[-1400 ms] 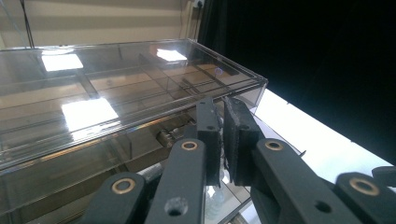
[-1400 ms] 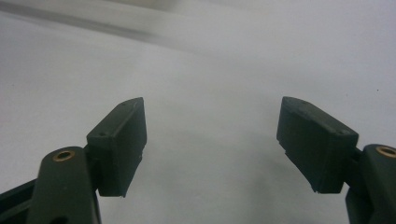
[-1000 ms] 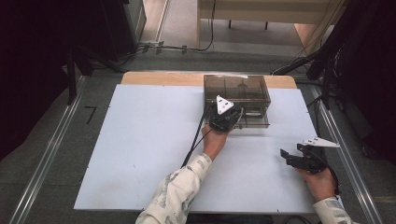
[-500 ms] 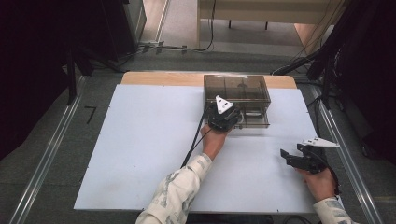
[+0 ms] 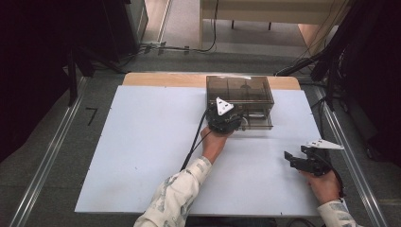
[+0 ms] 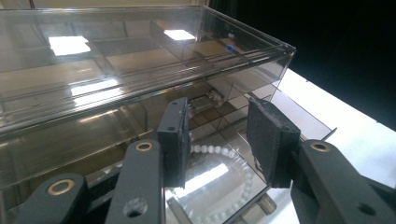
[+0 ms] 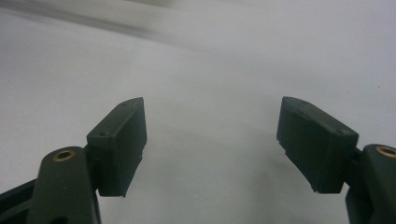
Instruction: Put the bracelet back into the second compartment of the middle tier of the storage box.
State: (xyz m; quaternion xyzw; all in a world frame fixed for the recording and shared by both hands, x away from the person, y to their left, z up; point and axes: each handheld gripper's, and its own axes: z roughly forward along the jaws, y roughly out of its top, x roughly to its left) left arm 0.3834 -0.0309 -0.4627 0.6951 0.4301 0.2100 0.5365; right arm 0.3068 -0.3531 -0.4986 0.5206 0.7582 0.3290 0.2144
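On the white rectangular table board (image 5: 142,156) you have one smoky clear plastic drawer box (image 5: 246,90), one white bead string (image 6: 219,151) inside its pulled-out drawer, and two black two-jaw grippers (image 5: 226,124) (image 5: 295,161) near it.

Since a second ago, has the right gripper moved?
No. The right gripper sits at the same spot on the white board near its right edge, jaws open.

box (image 5: 239,90): smoky clear; beads (image 6: 219,154): white; table (image 5: 142,151): white; sleeve (image 5: 177,198): pale patterned; pads (image 6: 175,135): black
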